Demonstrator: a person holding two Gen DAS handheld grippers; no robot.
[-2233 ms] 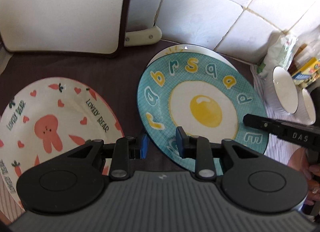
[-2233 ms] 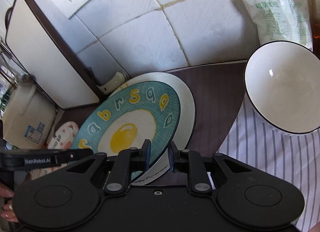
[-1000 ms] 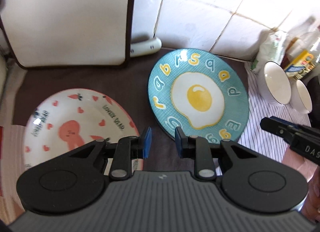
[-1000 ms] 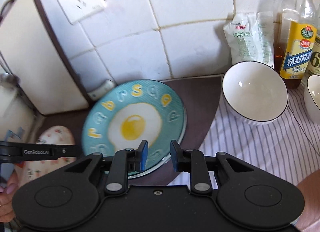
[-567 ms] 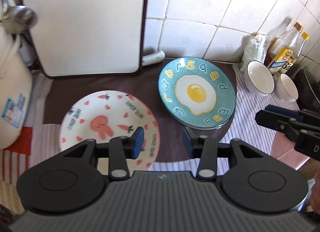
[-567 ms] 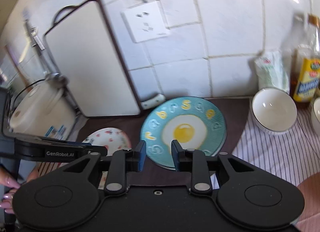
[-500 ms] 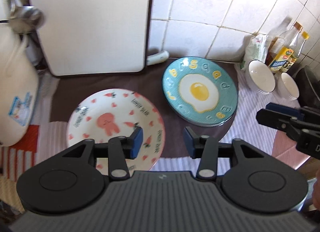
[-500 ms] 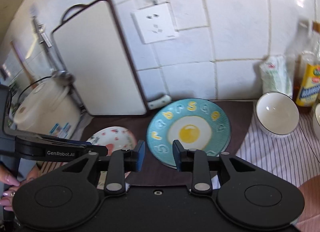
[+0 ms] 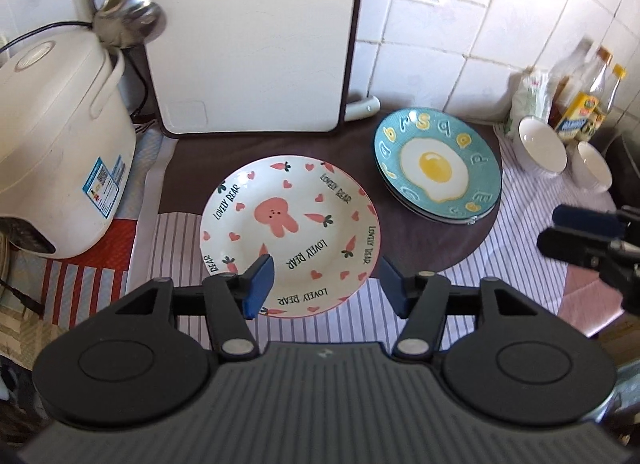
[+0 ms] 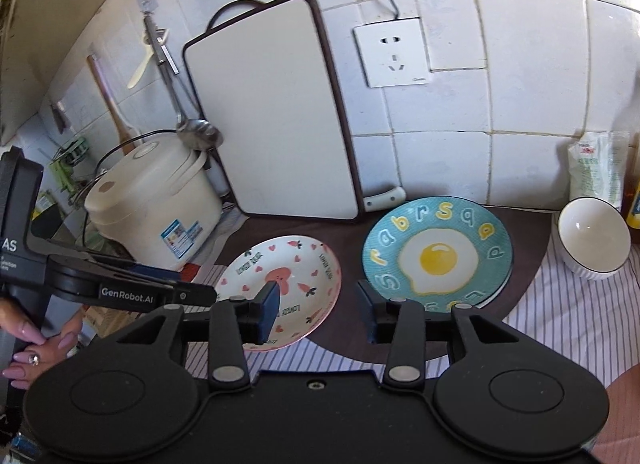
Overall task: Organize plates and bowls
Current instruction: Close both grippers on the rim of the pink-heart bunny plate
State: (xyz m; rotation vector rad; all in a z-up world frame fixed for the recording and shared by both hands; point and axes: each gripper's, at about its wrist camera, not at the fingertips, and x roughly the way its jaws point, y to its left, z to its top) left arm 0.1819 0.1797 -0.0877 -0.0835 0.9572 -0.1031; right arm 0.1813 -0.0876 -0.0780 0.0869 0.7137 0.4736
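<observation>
Both grippers have lifted away; two bowls [image 9: 542, 143] sit empty.

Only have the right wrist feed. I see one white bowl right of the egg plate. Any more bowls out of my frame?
Observer: Yes. A second bowl stands just right of the first bowl, on the striped cloth.
Operator: Is the left gripper holding anything? I only see it side-on.
Observer: No. The left gripper has nothing between its fingers. They are opening, over the near edge of the rabbit plate.
</observation>
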